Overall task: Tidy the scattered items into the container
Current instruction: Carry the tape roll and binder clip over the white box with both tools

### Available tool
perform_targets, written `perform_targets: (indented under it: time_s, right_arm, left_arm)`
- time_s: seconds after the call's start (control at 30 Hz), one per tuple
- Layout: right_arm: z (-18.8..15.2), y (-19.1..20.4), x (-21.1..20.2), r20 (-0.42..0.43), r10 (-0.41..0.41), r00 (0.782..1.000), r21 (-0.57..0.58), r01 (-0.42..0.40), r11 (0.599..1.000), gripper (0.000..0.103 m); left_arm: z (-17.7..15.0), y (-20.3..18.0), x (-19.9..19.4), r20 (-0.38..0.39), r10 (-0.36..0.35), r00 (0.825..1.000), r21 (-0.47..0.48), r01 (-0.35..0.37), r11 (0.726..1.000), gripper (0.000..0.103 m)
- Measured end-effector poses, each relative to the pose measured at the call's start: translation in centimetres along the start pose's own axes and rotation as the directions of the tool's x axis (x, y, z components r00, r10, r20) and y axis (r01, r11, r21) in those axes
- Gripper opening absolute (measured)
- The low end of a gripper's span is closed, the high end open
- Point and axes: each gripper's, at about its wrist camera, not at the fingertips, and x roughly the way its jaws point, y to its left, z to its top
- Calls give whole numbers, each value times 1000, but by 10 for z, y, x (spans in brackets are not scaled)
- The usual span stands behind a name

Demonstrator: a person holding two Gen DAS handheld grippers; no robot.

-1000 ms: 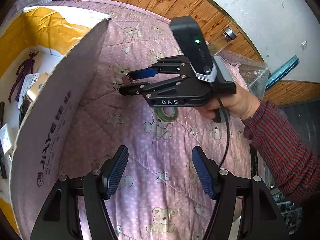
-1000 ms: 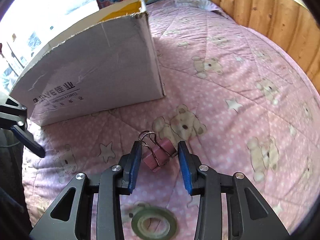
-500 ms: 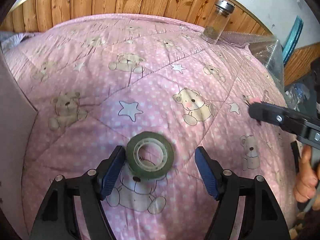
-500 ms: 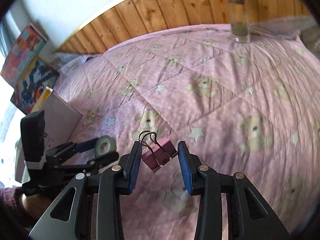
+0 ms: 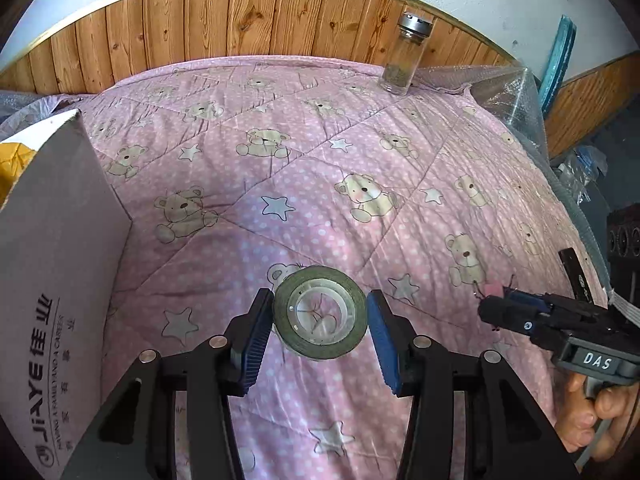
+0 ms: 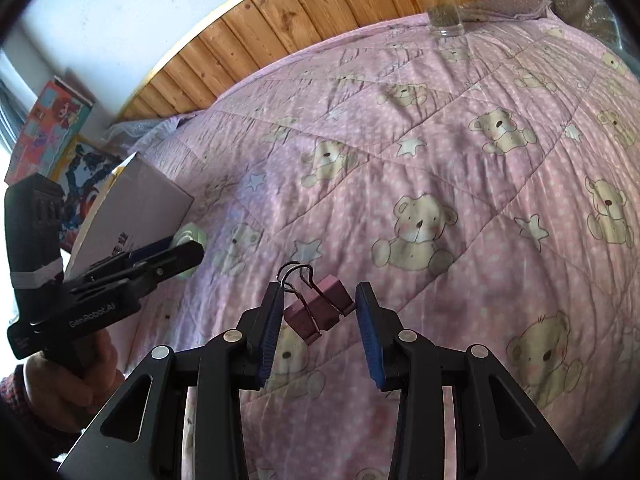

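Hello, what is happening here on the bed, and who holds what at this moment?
A person works with two handheld grippers over a pink bear-print quilt. The left gripper is clamped on a roll of tape, lifted off the quilt. The right gripper holds a pink binder clip. The cardboard box, the container, stands at the left; neither item is in it yet. A glass jar stands far back by the wooden wall.

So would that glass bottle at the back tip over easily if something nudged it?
Probably. The glass bottle stands tall and narrow on the soft quilt, so its footing looks unsteady. It seems nearly empty, so likely light. Its round sides suggest it would roll once down.
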Motion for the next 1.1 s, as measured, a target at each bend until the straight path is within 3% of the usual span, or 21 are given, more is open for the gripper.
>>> perform_targets:
  time_s: [0.23,0.5,1.1]
  right_arm:
    - [-35,23,-27,14,-38,999,-7,38,999,39]
    - [-75,52,-55,5,-48,999,-24,48,999,38]
    - [-102,182,-74,3,-13,1000,-280,13,960,38]
  left_arm:
    - [-25,-16,-42,1,-40,999,23,40,999,49]
    - [-51,-23,-98,54,-92,994,41,90,995,49]
    - [-105,38,-199,214,-141,967,-91,163,982,49]
